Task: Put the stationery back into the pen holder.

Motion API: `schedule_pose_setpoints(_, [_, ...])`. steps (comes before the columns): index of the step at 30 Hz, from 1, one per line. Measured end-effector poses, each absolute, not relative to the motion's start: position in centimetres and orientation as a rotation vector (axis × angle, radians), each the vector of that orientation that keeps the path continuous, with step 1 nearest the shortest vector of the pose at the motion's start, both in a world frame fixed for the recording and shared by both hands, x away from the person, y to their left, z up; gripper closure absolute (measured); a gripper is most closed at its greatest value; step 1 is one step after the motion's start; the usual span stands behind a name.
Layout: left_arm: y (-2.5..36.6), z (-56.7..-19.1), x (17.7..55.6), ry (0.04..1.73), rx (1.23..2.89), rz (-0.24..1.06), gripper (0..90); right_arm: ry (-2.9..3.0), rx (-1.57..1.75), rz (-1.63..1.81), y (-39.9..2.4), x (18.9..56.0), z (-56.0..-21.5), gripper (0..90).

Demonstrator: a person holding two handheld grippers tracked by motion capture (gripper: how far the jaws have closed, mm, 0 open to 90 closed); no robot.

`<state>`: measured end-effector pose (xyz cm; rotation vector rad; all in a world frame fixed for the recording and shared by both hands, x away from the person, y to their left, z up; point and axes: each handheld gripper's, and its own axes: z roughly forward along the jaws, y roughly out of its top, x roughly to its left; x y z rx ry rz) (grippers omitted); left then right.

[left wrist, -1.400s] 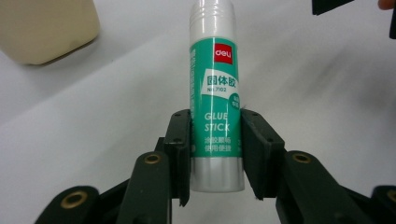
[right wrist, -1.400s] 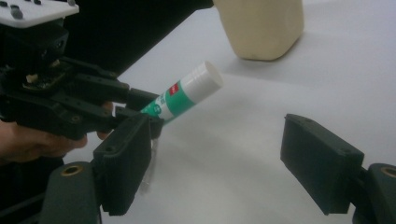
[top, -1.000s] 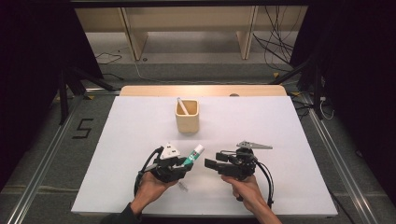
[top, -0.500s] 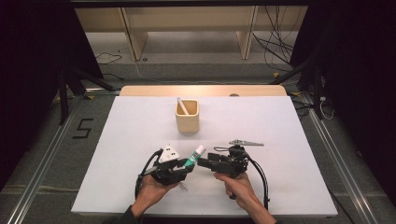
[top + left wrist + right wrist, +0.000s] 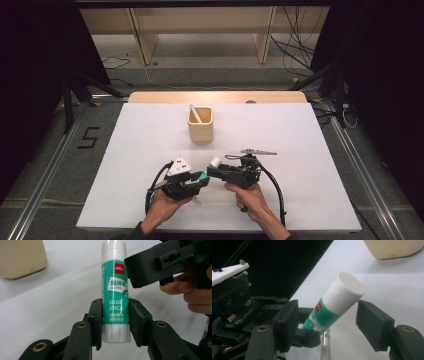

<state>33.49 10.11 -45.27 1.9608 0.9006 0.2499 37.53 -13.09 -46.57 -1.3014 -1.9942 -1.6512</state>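
Left gripper view: the glue stick point(image 5: 115, 297) is clamped at its lower end between the jaws of the left gripper point(image 5: 115, 326), above the white table point(image 5: 50, 307). The jaws of the right gripper point(image 5: 325, 322) have just been closing around the white cap; they probably do not press it yet. A beige cup point(image 5: 200, 125) is seen further back.

Glue stick point(image 5: 214, 163) mostly hidden between claws, high view; label print unreadable there.
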Motion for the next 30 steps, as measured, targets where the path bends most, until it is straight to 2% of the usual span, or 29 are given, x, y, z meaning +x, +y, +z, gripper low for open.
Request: schedule_pose_setpoints(30, [9.93, -45.65, 33.19, 0.855, 1.943, 0.224, 65.1, -1.904, -1.275, -1.699, -13.01, 37.73, -46.73, 64.5])
